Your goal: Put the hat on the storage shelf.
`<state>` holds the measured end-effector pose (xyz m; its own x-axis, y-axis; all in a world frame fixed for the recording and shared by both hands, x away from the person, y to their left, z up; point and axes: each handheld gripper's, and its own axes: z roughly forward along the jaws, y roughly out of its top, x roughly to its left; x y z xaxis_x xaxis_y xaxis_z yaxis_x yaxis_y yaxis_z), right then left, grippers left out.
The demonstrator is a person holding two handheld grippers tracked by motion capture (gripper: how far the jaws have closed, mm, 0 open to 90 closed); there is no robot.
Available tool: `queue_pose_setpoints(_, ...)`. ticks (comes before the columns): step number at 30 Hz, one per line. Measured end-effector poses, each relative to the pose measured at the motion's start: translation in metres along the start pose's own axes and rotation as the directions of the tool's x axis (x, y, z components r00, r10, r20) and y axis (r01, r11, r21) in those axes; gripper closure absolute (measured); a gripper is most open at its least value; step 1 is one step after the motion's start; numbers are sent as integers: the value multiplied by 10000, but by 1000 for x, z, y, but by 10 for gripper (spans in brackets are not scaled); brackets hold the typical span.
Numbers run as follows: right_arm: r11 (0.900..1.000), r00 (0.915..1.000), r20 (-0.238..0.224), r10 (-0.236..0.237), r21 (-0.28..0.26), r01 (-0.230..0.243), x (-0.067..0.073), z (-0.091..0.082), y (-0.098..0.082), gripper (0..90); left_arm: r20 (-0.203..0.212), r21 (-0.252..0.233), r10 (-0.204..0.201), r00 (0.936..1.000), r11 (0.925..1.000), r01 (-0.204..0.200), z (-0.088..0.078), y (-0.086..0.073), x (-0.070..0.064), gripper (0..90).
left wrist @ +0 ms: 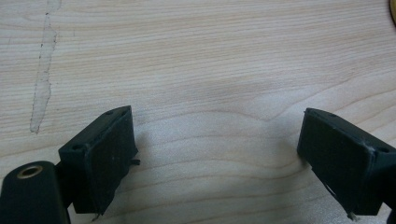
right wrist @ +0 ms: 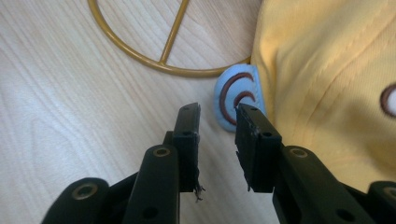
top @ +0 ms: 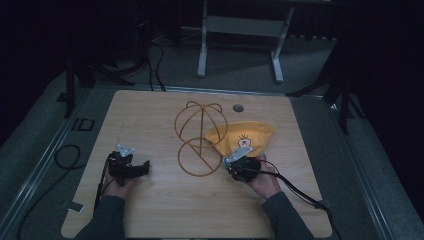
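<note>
A yellow cap (top: pixel 245 137) with a cartoon face lies on the wooden table (top: pixel 160 215), right of a gold wire hat stand (top: pixel 200 140). In the right gripper view the cap (right wrist: pixel 327 70) has a light blue ear patch (right wrist: pixel 238 93) beside the stand's ring (right wrist: pixel 154 60). My right gripper (top: pixel 235 161) is at the cap's near edge. Its jaws (right wrist: pixel 217 116) stand a narrow gap apart with bare wood showing between them, and the blue patch lies just past the tips. My left gripper (top: pixel 140 169) rests on the table to the left, open wide (left wrist: pixel 215 140) over bare wood.
A round cable hole (top: pixel 238 107) sits at the table's far edge. A white frame of another table (top: pixel 202 45) stands behind on the dark floor. Cables (top: pixel 67 156) loop on the floor to the left, and the right gripper's cable (top: pixel 300 192) trails off the table's near right.
</note>
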<state>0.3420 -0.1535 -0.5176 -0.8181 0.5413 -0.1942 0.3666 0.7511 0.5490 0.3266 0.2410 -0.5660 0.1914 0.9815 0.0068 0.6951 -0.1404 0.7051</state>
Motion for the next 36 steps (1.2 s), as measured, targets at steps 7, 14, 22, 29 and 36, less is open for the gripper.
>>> queue_pose_setpoints(7, 9976, 9982, 224, -555, 421, 545, -1, 7, 11, 668, 8, 0, -1, 10000, 10000, 1, 0, 0, 0, 115)
queue_pose_setpoints(14, 9921, 9957, 251, -889, 911, 863, -2, 23, 22, 625, 9, 3, 3, 10000, 10000, -3, 0, 0, 0, 115)
queue_pose_setpoints(22, 9884, 9950, 394, -920, 1249, 865, -5, 34, 24, 619, 10, 1, 3, 10000, 10000, -3, 0, 0, 0, 115)
queue_pose_setpoints(29, 9863, 9941, 611, -898, 1441, 802, -11, 37, 23, 642, 9, -6, -5, 10000, 10000, 5, 0, 0, 0, 115)
queue_pose_setpoints(36, 9815, 9927, 585, -1051, 1668, 941, -16, 30, 22, 810, 8, 1, 2, 10000, 10000, -2, 0, 0, 0, 115)
